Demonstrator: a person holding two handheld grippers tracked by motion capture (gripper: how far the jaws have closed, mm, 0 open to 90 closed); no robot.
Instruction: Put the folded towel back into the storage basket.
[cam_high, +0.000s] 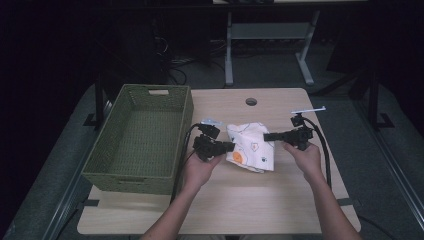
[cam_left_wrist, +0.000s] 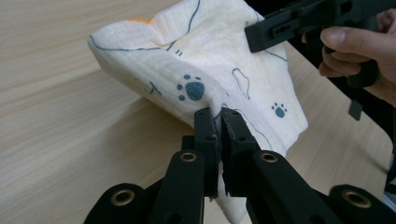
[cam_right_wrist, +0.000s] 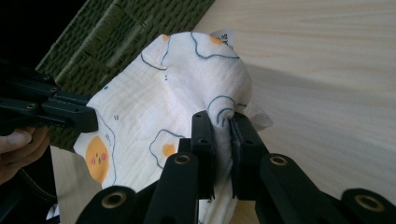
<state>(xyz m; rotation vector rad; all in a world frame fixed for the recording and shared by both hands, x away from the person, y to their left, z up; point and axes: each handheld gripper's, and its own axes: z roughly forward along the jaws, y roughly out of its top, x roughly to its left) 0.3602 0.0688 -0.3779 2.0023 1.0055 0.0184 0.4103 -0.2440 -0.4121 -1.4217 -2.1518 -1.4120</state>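
Note:
A white cloth (cam_high: 248, 146) printed with fried eggs and paw marks hangs between my two grippers over the middle of the wooden table (cam_high: 235, 205). My left gripper (cam_high: 231, 145) is shut on the cloth's left edge; in the left gripper view the cloth (cam_left_wrist: 196, 60) is pinched between the closed jaws of that gripper (cam_left_wrist: 220, 115). My right gripper (cam_high: 266, 136) is shut on the right edge; in the right gripper view a fold of cloth (cam_right_wrist: 154, 116) is clamped at that gripper (cam_right_wrist: 223, 120). The cloth looks raised, sagging in the middle.
A green woven basket (cam_high: 107, 175) stands on the table's left side, with nothing inside that I can see. A round cable hole (cam_high: 251, 101) sits near the far edge. Beyond the table are desk legs and cables on the floor.

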